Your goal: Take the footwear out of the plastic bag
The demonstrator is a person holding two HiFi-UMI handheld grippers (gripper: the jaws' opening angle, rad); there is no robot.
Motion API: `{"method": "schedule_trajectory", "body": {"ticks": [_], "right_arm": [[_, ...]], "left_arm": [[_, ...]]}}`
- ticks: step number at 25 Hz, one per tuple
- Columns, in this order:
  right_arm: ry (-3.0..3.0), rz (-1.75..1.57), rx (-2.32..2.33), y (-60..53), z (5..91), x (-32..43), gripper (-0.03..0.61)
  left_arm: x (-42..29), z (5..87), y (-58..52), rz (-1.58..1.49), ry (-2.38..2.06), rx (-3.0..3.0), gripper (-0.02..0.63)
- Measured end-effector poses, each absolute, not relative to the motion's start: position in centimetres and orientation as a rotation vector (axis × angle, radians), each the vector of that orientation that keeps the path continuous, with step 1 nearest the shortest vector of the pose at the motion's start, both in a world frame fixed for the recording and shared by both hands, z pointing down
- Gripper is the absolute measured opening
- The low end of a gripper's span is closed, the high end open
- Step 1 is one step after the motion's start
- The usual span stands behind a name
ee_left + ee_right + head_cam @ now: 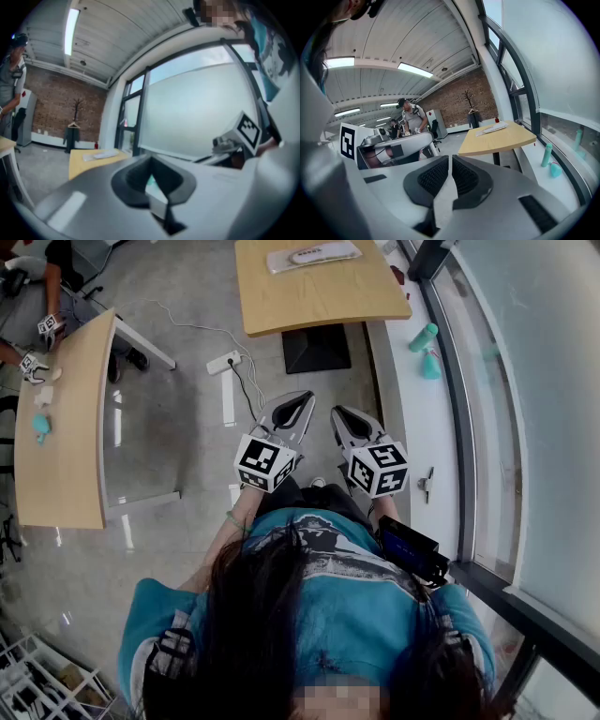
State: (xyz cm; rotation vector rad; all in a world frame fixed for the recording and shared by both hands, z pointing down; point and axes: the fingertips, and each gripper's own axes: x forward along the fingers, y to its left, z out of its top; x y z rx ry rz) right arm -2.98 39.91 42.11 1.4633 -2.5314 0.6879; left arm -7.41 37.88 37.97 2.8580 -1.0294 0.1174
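in the head view the left gripper (298, 399) and the right gripper (342, 416) are held side by side, close in front of the person's body (319, 596) and above the floor. both are clenched and nothing sits between their jaws. well ahead of both tips stands a wooden table (319, 301), and at its far end lies the plastic bag (279, 262) with the pale footwear (314, 255) inside it, untouched by either gripper. a power strip (223, 363) lies on the floor ahead and to the left of the left gripper. a teal bottle (423, 337) stands on the window sill (417, 418), ahead and to the right of the right gripper. in the left gripper view the jaws are closed together, tip against tip, and hold nothing. the table is ahead and to the left of them, with the bag flat on its top, well apart from the tips. the right gripper's marker cube (247, 130) shows off to the right, and another person (9, 79) stands at the far left edge. in the right gripper view the jaws stand all but together, with only a thin slit between the ribbed pads (433, 176) and nothing in it. the table is ahead and to the right, the bag lying near its far side, and the bottle is further right on the sill. the left gripper's marker cube (347, 140) is just to the left.
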Motion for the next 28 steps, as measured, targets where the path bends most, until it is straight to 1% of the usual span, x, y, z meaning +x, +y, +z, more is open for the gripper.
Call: {"method": "schedule_trajectory", "body": {"ticks": [5, 12, 22, 28], "right_arm": [[-2.542, 0.711, 1.459, 40.3, 42.8, -1.8, 0.032], [-2.556, 0.759, 1.438, 39.9, 43.9, -2.2, 0.032], [-2.542, 0.817, 1.437, 35.3, 44.6, 0.8, 0.032], [-2.516, 0.806, 1.449, 29.3, 44.8, 2.0, 0.032]], "left_arm": [[-6.0, 38.6, 38.8, 0.134, -1.025, 2.857, 0.002], [-6.4, 39.6, 38.9, 0.186, -1.039, 2.849, 0.002], [-3.9, 40.3, 33.4, 0.203, -1.034, 2.810, 0.002], [-2.6, 40.9, 26.6, 0.173, -0.996, 2.809, 0.002]]}}
